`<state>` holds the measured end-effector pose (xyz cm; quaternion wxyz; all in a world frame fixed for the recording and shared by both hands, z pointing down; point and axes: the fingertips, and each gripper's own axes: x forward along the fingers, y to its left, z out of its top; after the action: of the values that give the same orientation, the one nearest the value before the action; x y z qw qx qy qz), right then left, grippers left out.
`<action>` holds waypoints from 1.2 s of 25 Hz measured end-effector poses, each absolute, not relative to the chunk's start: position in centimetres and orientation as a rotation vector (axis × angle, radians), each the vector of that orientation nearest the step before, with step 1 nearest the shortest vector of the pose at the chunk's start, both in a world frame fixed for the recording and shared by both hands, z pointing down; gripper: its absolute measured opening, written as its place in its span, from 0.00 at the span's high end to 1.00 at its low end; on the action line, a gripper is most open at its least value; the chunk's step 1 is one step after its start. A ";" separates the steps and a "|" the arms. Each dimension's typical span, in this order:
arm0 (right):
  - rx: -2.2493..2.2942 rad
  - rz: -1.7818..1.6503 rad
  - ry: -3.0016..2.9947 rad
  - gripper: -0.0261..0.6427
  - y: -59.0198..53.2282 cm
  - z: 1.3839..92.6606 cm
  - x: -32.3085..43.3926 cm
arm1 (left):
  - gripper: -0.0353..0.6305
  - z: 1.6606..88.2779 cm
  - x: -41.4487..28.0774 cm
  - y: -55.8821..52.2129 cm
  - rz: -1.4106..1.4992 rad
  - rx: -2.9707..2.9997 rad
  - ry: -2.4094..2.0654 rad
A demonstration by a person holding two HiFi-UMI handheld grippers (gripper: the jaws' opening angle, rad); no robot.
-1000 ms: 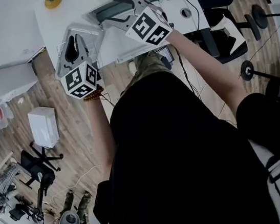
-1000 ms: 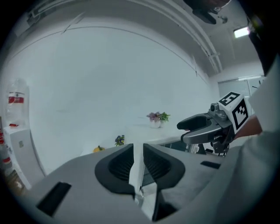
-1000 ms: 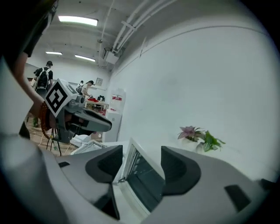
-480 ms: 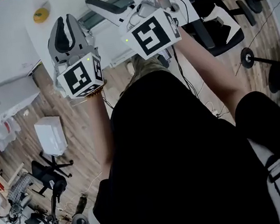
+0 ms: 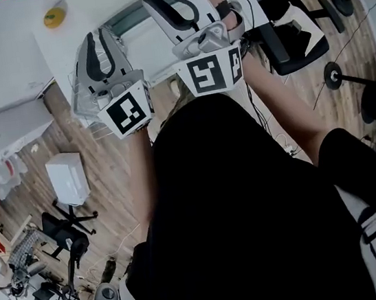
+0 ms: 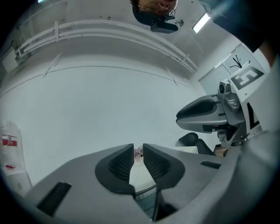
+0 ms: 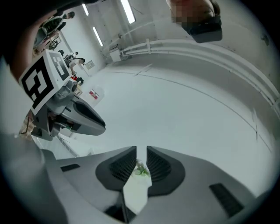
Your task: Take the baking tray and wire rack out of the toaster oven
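A white desk is seen at the top of the head view, with a small yellow object lying near its left corner. A wooden floor is shown below it, on which a white box and a black office chair are stood. The left claw is pressed together, and the wire rack is held at it, over the desk's left front corner. The baking tray cannot be picked out. The right claw has just been closing to a narrow slit, and nothing is made out between its pads. Compared with a second ago, both claws have been raised, and the rack has been carried up with the left one.
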<state>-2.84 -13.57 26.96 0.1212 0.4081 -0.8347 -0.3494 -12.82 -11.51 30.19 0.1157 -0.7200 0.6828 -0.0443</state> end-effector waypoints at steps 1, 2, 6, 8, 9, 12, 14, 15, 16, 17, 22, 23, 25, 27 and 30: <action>1.189 -0.962 -2.451 0.83 -13.5 28.0 -2.9 | 0.88 30.6 -13.0 -11.3 -0.135 -2.110 2.010; 1.192 -0.898 -2.465 0.84 -13.5 28.9 -2.9 | 0.88 31.1 -13.2 -11.1 -0.138 -2.113 2.020; 1.204 -0.684 -2.502 0.86 -13.8 31.8 -2.6 | 0.88 32.8 -13.7 -10.6 -0.146 -2.137 2.045; 1.204 -0.641 -2.495 0.87 -13.8 32.7 -2.0 | 0.88 33.8 -13.9 -10.4 -0.169 -2.149 2.054; 1.201 -0.637 -2.485 0.88 -13.8 33.0 -1.7 | 0.88 34.2 -14.2 -10.2 -0.180 -2.150 2.061; 1.196 -0.646 -2.444 0.89 -13.7 33.7 -0.5 | 0.88 35.1 -16.0 -9.8 -0.204 -2.135 2.103; 1.208 -0.631 -2.421 0.89 -14.0 34.0 0.4 | 0.88 35.8 -17.4 -9.5 -0.227 -2.119 2.139; 1.215 -0.622 -2.412 0.89 -14.1 34.1 0.8 | 0.88 36.4 -18.2 -9.3 -0.251 -2.109 2.157; 1.219 -0.614 -2.406 0.89 -14.1 34.3 1.1 | 0.88 37.3 -19.1 -9.1 -0.294 -2.099 2.173; 1.222 -0.608 -2.401 0.89 -14.2 34.4 1.4 | 0.88 38.6 -20.1 -8.8 -0.358 -2.092 2.189; 1.228 -0.589 -2.374 0.89 -14.0 35.1 2.3 | 0.79 48.4 -27.2 -5.4 -0.767 -2.126 2.338; 1.229 -0.587 -2.368 0.89 -14.0 35.2 2.5 | 0.76 50.3 -28.5 -4.4 -0.835 -2.135 2.366; 1.231 -0.579 -2.362 0.89 -14.0 35.4 2.8 | 0.72 54.2 -30.7 -2.3 -0.963 -2.180 2.429; 1.224 -0.566 -2.361 0.89 -14.0 35.7 2.8 | 0.61 58.0 -32.3 -0.1 -1.071 -2.259 2.509; 1.211 -0.563 -2.360 0.89 -14.0 35.9 2.4 | 0.55 62.0 -33.3 2.2 -1.199 -2.337 2.563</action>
<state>2.43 -13.99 35.95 0.2133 0.4363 -0.8503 -0.2027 -33.29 2.16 61.95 -0.2611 -0.6146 0.6742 -0.3154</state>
